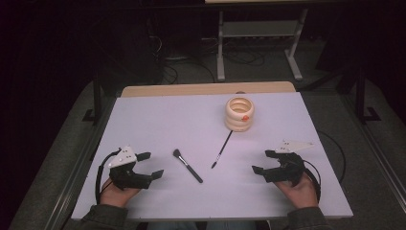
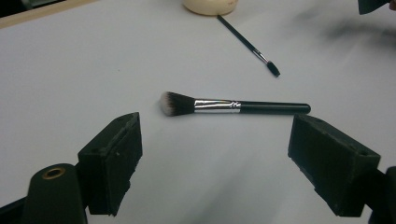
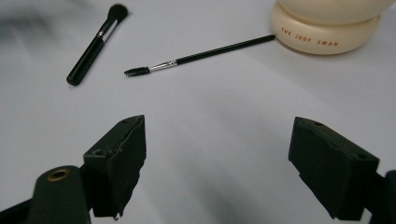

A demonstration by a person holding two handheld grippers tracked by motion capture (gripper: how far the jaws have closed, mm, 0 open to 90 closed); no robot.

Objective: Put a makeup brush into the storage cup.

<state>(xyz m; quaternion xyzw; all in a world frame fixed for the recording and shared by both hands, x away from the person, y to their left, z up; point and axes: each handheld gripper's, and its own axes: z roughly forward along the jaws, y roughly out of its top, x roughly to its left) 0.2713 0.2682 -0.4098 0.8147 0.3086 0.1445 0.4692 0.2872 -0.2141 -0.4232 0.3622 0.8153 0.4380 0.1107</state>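
A black-handled makeup brush point(image 1: 187, 166) with a fluffy tip lies flat near the middle of the white table point(image 1: 167, 120). A thin spoolie brush point(image 1: 221, 149) lies to its right, its far end touching a cream ribbed cup point(image 1: 239, 113). My left gripper point(image 1: 152, 165) rests at the front left, open, jaws empty. In the left gripper view the makeup brush point(image 2: 233, 105) lies just beyond the jaws, with the spoolie point(image 2: 247, 44) farther off. My right gripper point(image 1: 263, 162) rests at the front right, open and empty. Ahead of it lie the spoolie point(image 3: 196, 57), the makeup brush point(image 3: 95, 43) and the cup point(image 3: 327, 28).
The table's wooden back edge point(image 1: 206, 89) borders a dark floor with cables and a metal stand point(image 1: 258, 33). Cables trail from both grippers along the table's left and right sides. A person's hands hold the grippers at the front edge.
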